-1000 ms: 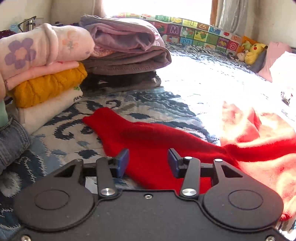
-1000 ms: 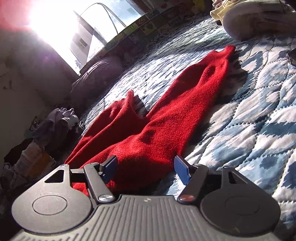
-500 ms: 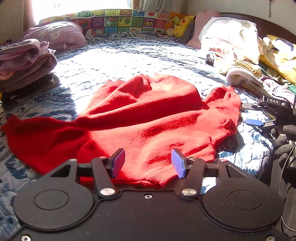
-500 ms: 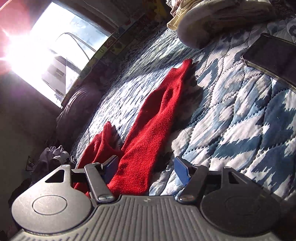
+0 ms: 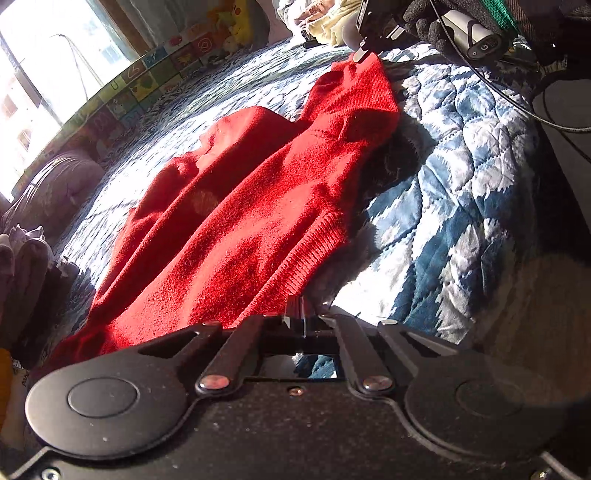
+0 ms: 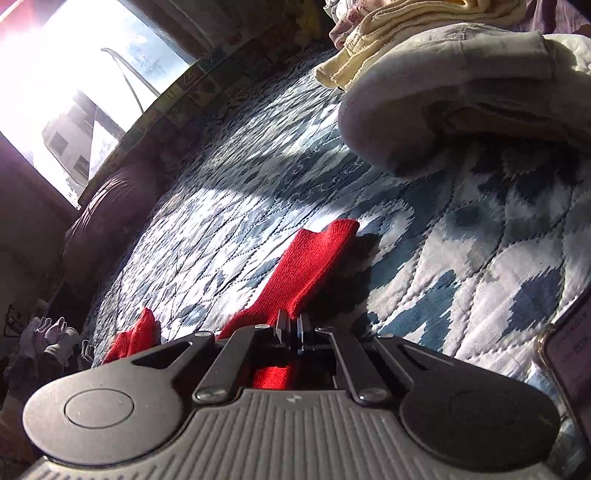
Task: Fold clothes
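A red knitted sweater (image 5: 258, 206) lies spread on a blue and white quilt (image 5: 461, 177). My left gripper (image 5: 300, 314) is shut at the near corner of the sweater's ribbed hem (image 5: 314, 251), with the knit pinched between its fingers. In the right wrist view the sweater's sleeve (image 6: 310, 266) runs away from me to its cuff (image 6: 341, 226). My right gripper (image 6: 293, 328) is shut on this sleeve, and red cloth shows under its jaws. The left wrist view also shows the right gripper (image 5: 364, 55), held by a gloved hand (image 5: 436, 26), at the sweater's far edge.
A heap of loose pale clothes (image 6: 461, 92) lies on the quilt at the right. A phone (image 6: 569, 354) rests by my right gripper. Folded clothes (image 5: 22, 266) and a purple pillow (image 5: 55, 188) are at the left. The bed's edge (image 5: 554, 192) drops off on the right.
Both grippers were open and are now shut on the red sweater. The left one swung right to the hem corner. The right one dropped lower over the sleeve.
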